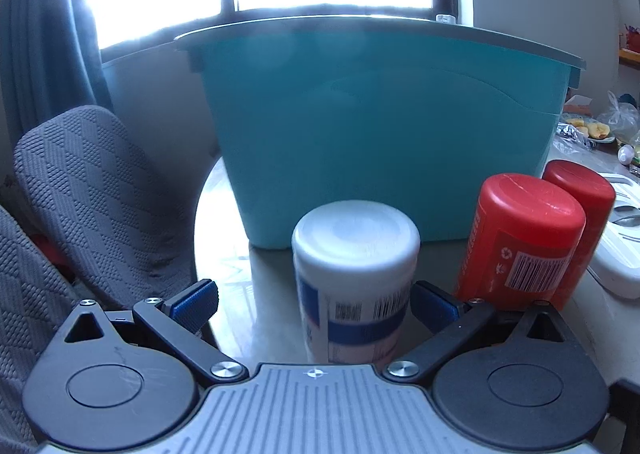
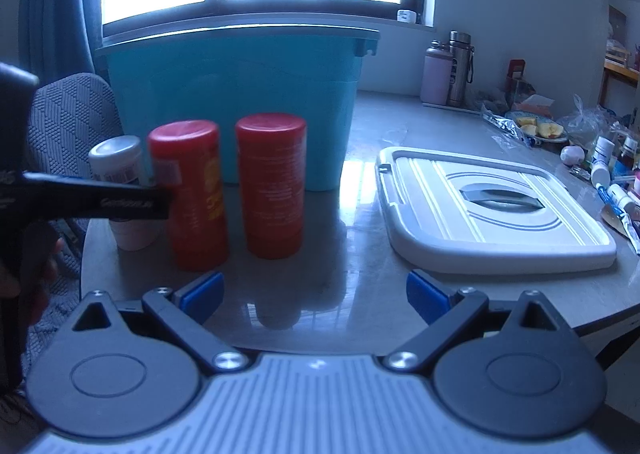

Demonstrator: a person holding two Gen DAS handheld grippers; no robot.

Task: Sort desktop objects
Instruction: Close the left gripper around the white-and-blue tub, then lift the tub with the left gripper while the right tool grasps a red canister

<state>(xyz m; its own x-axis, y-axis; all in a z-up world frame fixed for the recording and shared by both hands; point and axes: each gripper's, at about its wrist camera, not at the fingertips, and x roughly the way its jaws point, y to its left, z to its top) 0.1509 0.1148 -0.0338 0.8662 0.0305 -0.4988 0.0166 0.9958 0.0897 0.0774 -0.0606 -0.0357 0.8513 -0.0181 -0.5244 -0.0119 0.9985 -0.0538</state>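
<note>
A white jar with a blue label (image 1: 354, 274) stands on the table between the wide-open fingers of my left gripper (image 1: 316, 304); the right pad is close to it, the left pad stands apart. Two red canisters (image 1: 520, 238) stand upright to its right. In the right wrist view the white jar (image 2: 120, 174) is partly hidden by the left gripper's black arm (image 2: 92, 198); the two red canisters (image 2: 188, 194) (image 2: 272, 182) stand ahead and left of my open, empty right gripper (image 2: 314, 296). A teal bin (image 1: 380, 126) (image 2: 240, 94) stands behind them.
The bin's white lid (image 2: 492, 210) lies flat on the table at the right. Bottles, flasks (image 2: 448, 70), fruit and plastic bags crowd the far right. A grey fabric chair (image 1: 92, 190) stands left of the rounded table edge.
</note>
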